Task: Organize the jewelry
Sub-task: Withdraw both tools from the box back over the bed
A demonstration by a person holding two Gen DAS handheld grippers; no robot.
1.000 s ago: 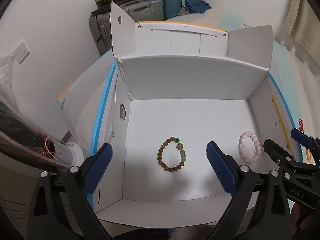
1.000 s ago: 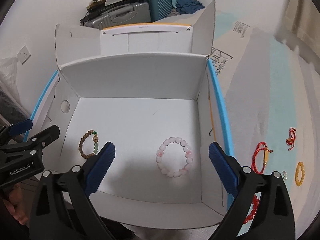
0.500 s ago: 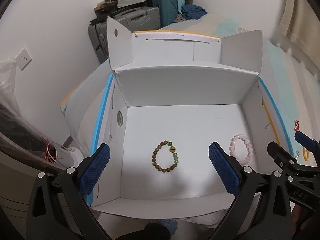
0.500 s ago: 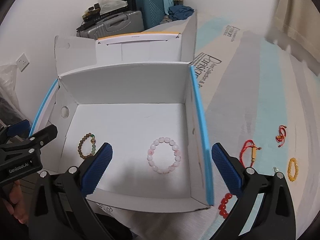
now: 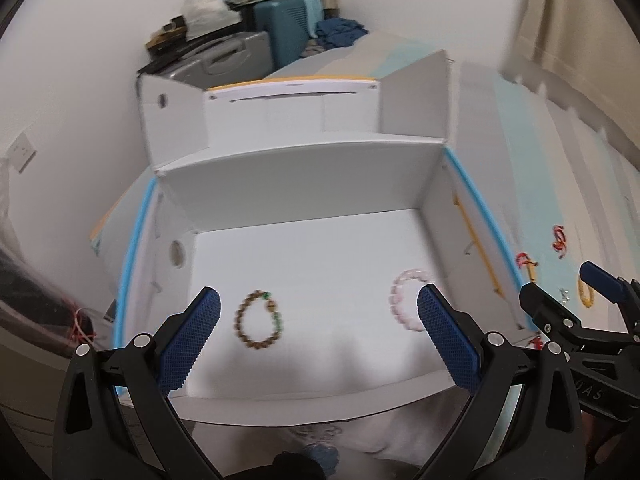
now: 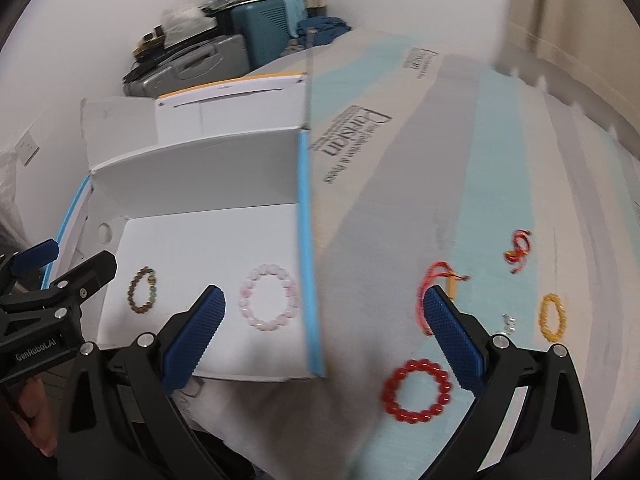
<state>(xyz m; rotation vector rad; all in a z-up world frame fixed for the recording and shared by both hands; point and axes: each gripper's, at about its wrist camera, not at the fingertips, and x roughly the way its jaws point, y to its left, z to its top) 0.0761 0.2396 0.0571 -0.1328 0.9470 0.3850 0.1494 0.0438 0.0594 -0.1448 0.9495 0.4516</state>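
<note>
- Left tool [image 5: 318, 332]: spread wide, empty, over the white cardboard box [image 5: 304, 184].
- Brown wooden-bead bracelet [image 5: 259, 321] lies between its textured blue pads; pink bead bracelet [image 5: 408, 300] beside right pad.
- Right tool [image 6: 324, 330]: spread wide, empty, straddling the box's blue-edged wall.
- Glossy red bead bracelet [image 6: 418, 390] on bed between pads.

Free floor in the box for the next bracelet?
Bare: the box's back half, behind both bracelets, and the gap between the brown bracelet and pink bracelet. Tight: the front right corner by the pink one.
</note>
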